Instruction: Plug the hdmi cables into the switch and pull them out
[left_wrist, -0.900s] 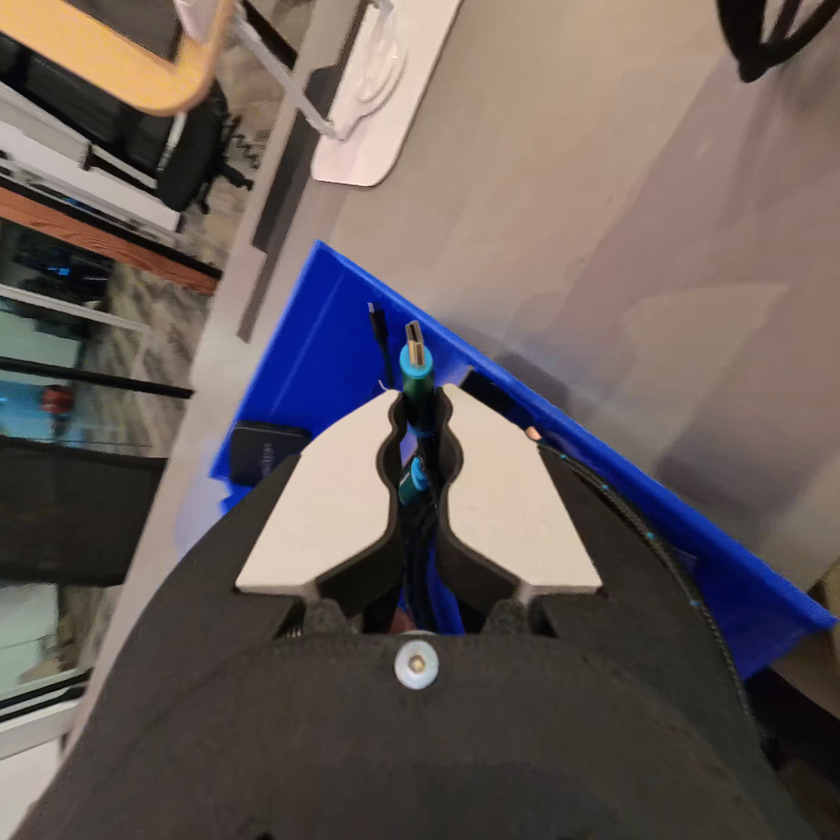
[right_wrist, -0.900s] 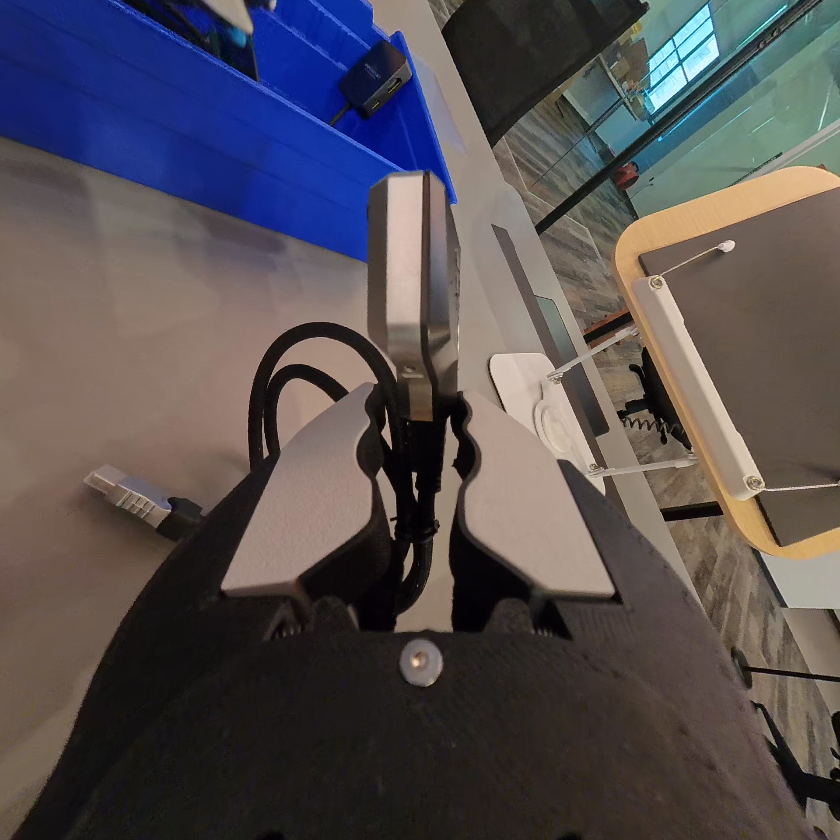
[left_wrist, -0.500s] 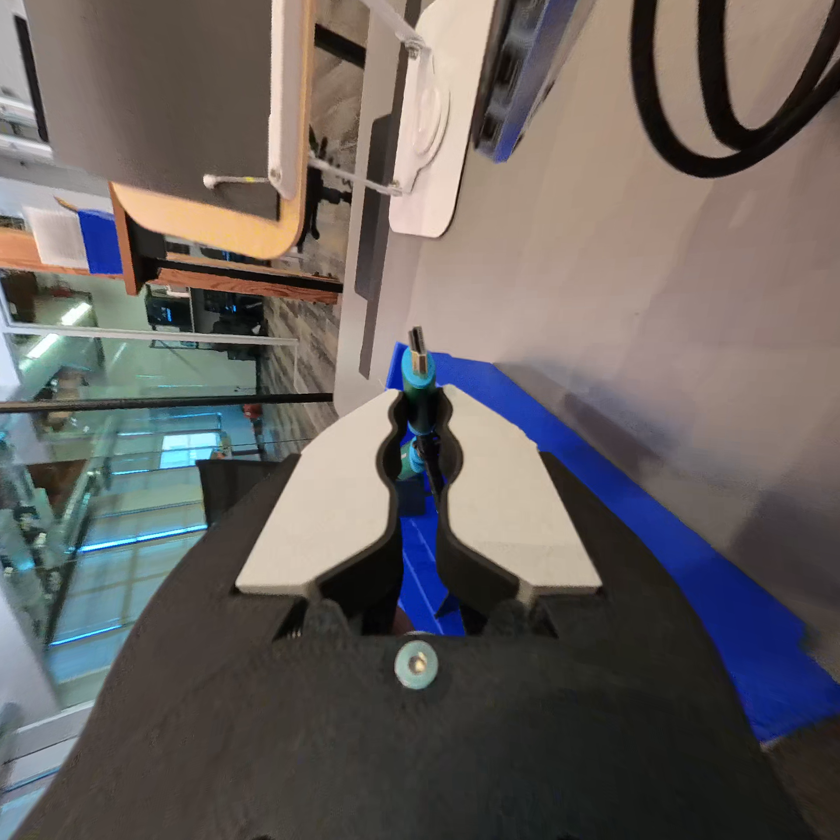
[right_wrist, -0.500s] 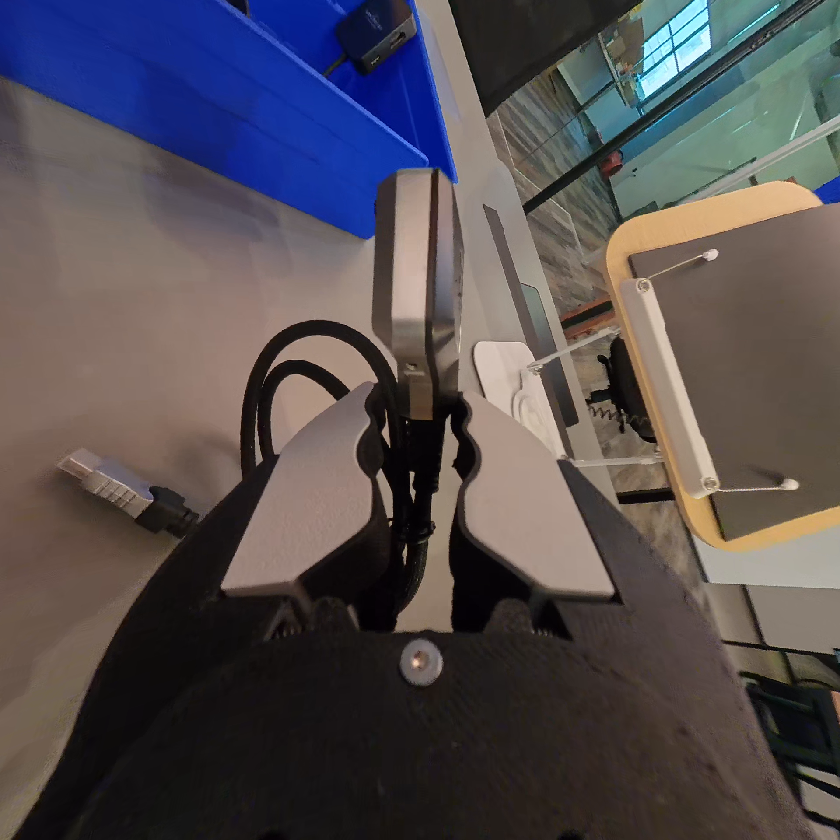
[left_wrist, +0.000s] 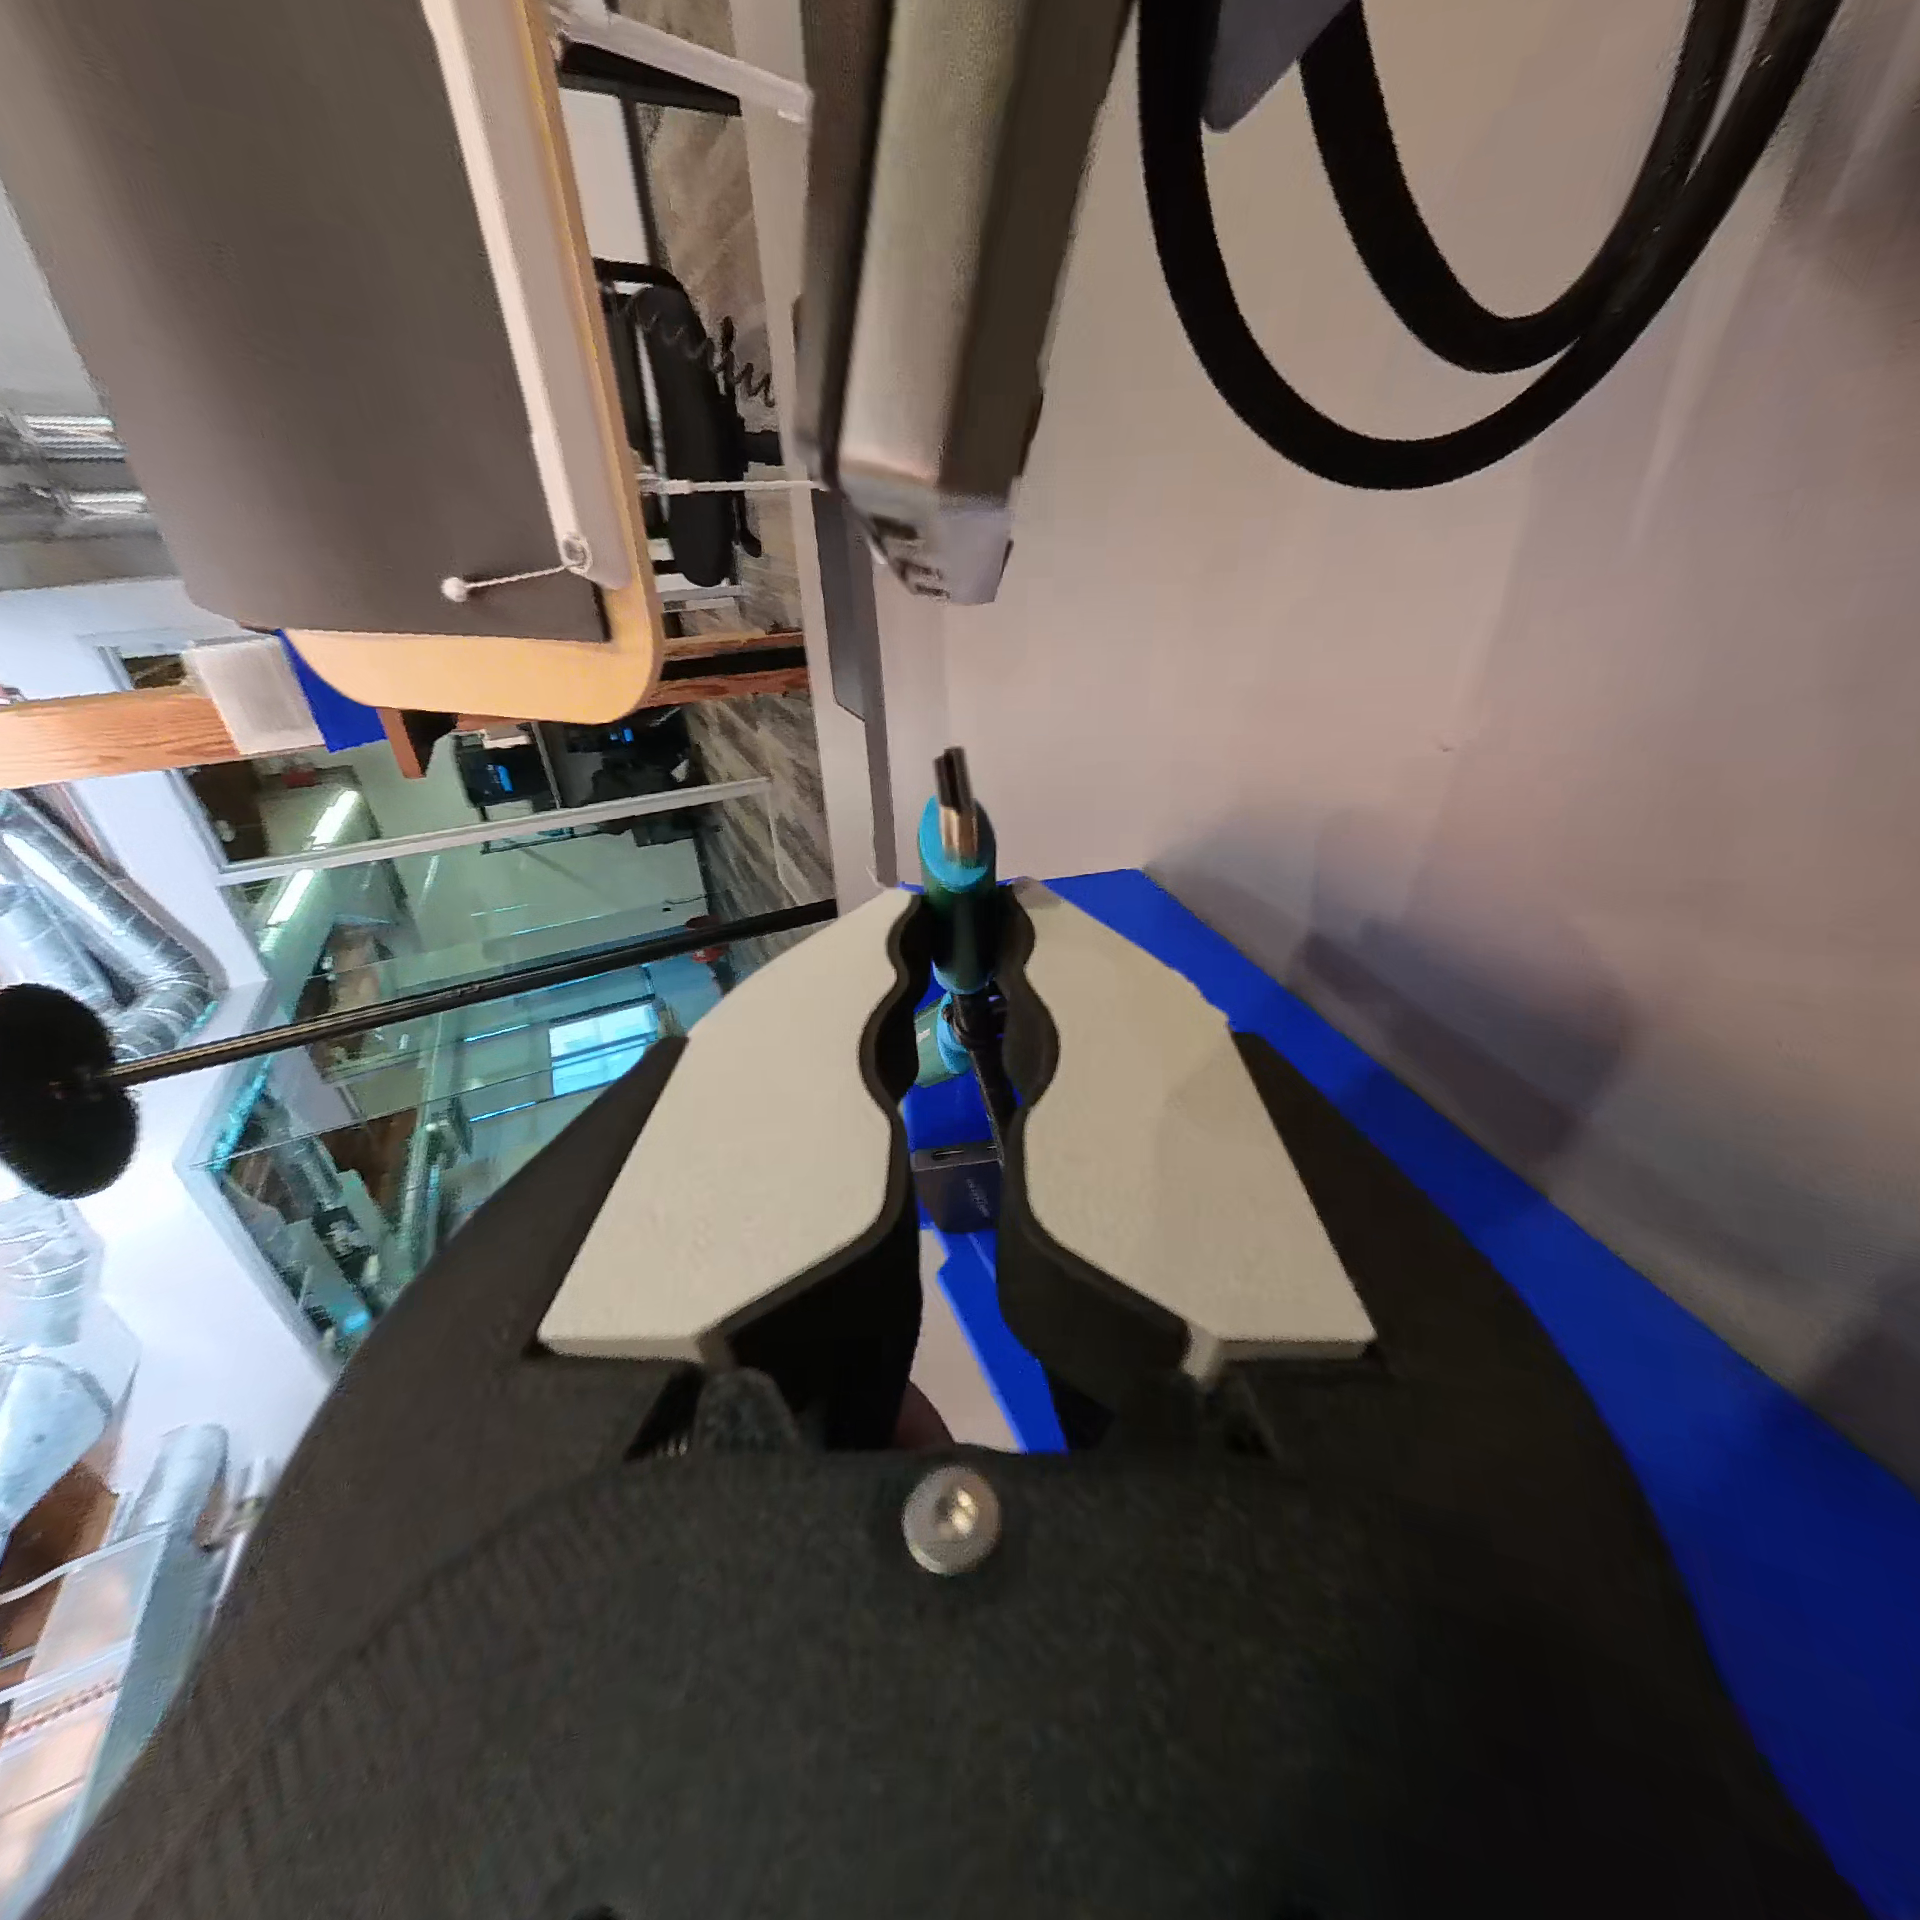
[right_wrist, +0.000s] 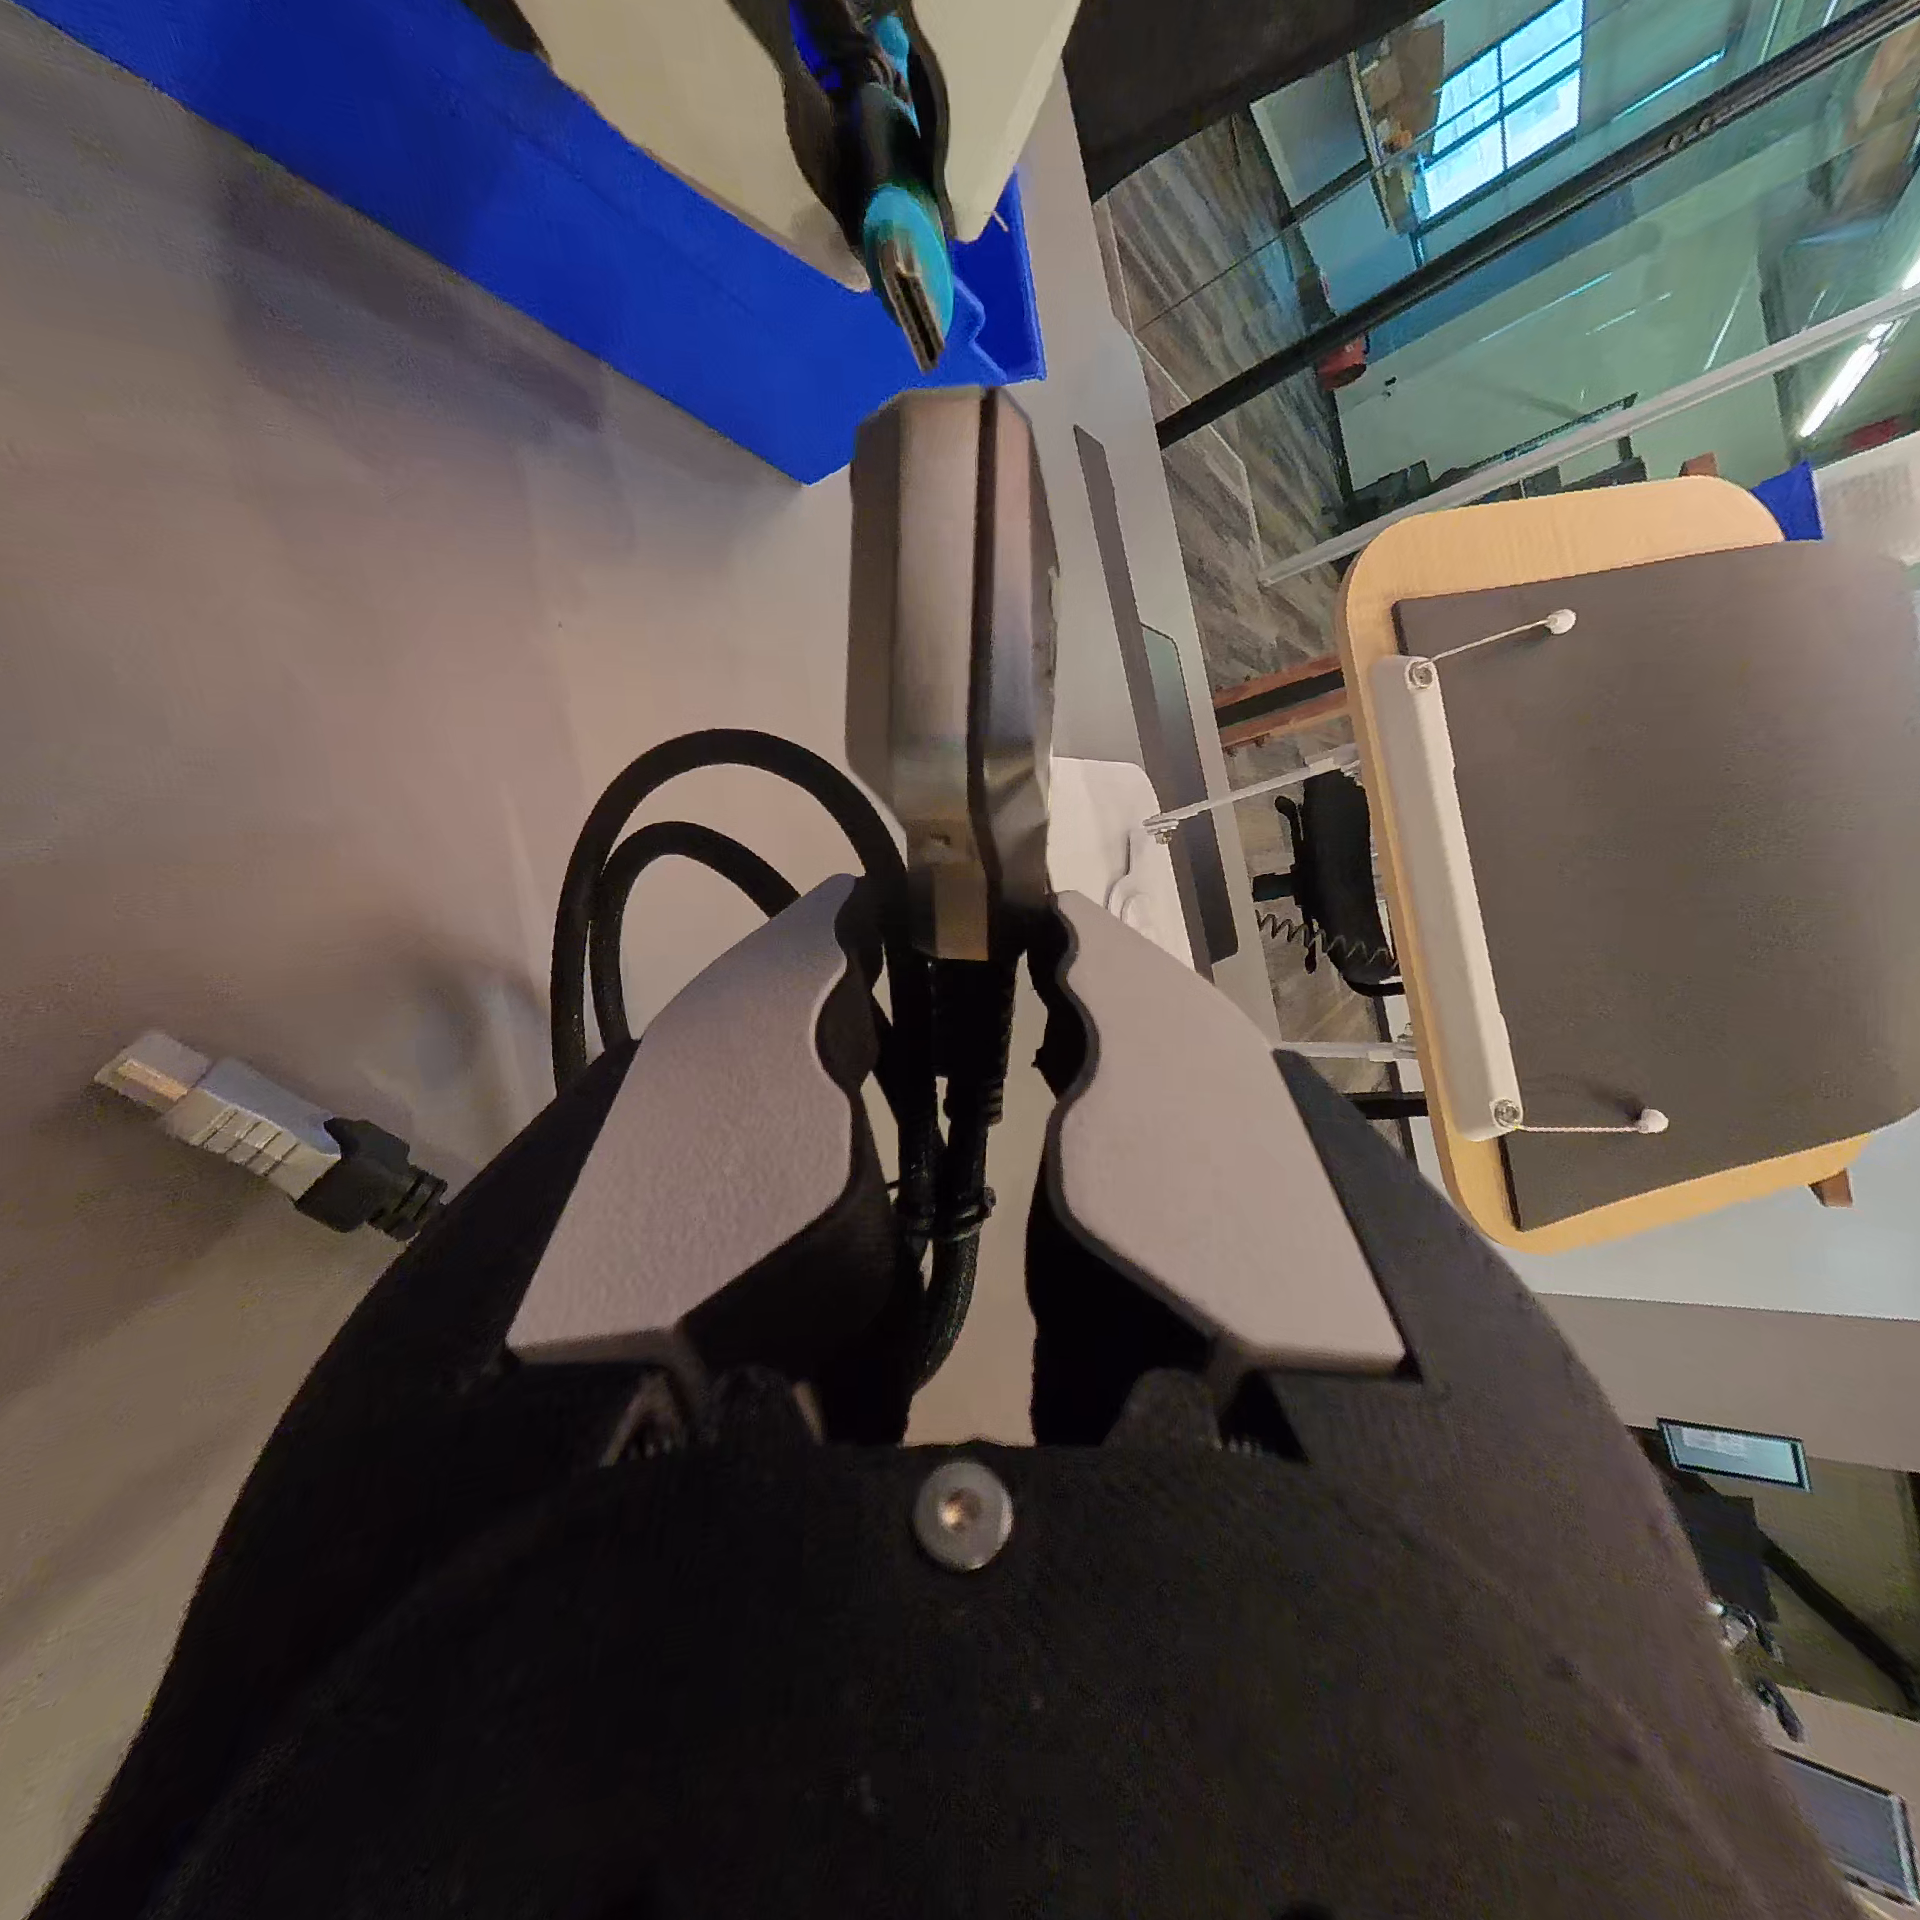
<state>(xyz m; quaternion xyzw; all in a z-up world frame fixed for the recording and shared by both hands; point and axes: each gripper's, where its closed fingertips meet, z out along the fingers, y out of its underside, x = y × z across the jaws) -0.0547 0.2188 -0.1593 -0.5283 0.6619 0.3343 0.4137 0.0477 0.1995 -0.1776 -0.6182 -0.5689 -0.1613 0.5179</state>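
My left gripper (left_wrist: 961, 894) is shut on a teal-and-green HDMI plug (left_wrist: 958, 842) whose metal tip points forward. Straight ahead of the tip, with a gap between, hangs the grey metal switch (left_wrist: 925, 312), port end towards the plug. My right gripper (right_wrist: 951, 914) is shut on the switch (right_wrist: 951, 644) at its cable end and holds it off the table. In the right wrist view the HDMI plug (right_wrist: 909, 281) comes from the top, its tip just short of the switch's far end. The switch's black cable (right_wrist: 665, 810) loops to the left.
A blue bin (left_wrist: 1455, 1195) lies on the grey table (left_wrist: 1455, 727), with a small dark adapter (left_wrist: 961, 1190) inside. A grey plug (right_wrist: 218, 1112) of the black cable lies on the table at left. A white pad (right_wrist: 1101, 821) sits near the table edge. A wooden-rimmed chair (right_wrist: 1621, 852) stands beyond. The left gripper's tips are roughly 11 cm from the right gripper's.
My left gripper has lifted the HDMI plug out of the blue bin and swung it towards the switch. The switch now fills the top of the left view, and the plug has entered the right view.
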